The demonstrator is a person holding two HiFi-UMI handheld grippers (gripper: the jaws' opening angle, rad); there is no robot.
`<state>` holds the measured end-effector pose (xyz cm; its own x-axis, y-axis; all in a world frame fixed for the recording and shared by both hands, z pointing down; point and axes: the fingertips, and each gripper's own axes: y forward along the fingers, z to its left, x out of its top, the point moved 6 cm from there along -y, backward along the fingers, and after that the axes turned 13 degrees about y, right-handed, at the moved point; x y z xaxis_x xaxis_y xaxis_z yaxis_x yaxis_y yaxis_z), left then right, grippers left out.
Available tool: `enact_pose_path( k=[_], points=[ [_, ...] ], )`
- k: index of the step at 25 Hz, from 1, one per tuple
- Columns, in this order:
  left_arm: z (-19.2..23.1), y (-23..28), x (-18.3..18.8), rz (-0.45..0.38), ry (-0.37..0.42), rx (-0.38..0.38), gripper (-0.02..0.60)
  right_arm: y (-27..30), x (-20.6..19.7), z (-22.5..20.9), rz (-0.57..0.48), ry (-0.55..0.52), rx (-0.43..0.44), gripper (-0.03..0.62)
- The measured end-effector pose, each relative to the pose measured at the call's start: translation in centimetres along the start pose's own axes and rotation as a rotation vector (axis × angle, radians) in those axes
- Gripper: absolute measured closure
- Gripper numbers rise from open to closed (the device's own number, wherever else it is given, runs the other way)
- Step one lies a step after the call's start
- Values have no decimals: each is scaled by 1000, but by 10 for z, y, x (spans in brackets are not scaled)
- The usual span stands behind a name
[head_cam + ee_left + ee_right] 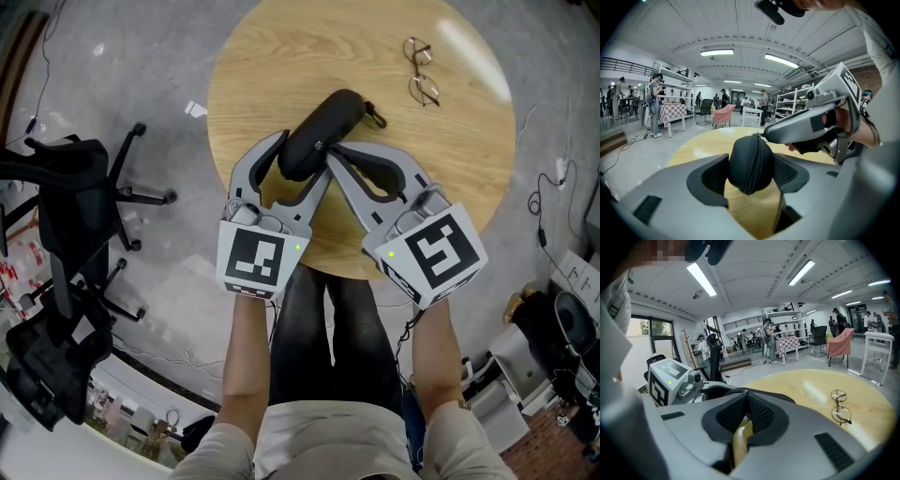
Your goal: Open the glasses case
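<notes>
1. The glasses case (319, 131) sits over the middle of the round wooden table (272, 66). It is black and zipped shut, and its seam runs unbroken around the end that faces my left gripper's camera (750, 164). I cannot tell whether it rests on the wood or is held just clear of it.
2. Its long axis runs on a slant across the table. The rounded end points toward the table's near edge on my left. The other end, which carries a small loop (375, 117), points toward the table's far right.
3. My left gripper (302, 161) holds the near end of the case. Its jaws stand moderately apart, and both dark pads (715, 176) press on the case's two broad sides. The case fills the gap between them.
4. My right gripper (333, 150) is narrow, with its jaws pinched almost together (745, 404). Its tips meet on the case's seam, on the small metal zipper pull (321, 145), a little beyond where my left gripper clamps. From the left gripper view, this gripper (768, 136) reaches in from the right and touches the top of the case.
5. The two grippers converge in a V over the table's near half. Their marker cubes hang over the table's near edge.
6. A pair of thin wire glasses (420, 73) with round lenses lies on the table's far right part, well apart from the case. It also shows to the right in the right gripper view (840, 408).
</notes>
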<state>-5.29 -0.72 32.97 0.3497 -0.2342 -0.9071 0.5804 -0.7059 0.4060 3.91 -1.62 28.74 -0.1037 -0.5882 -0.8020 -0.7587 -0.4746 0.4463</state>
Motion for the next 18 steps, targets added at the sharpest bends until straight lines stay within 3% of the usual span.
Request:
enact_pose_path(
  k=[4, 10, 18],
  points=[
    [-1, 0, -3, 10, -3, -6, 291, 2, -4, 7, 38, -90, 27, 553],
    [0, 0, -4, 7, -22, -3, 291, 1, -10, 12, 96, -251, 0, 512],
    [0, -1, -3, 16, -30, -6, 291, 0, -11, 13, 156, -420, -114, 505]
  ],
)
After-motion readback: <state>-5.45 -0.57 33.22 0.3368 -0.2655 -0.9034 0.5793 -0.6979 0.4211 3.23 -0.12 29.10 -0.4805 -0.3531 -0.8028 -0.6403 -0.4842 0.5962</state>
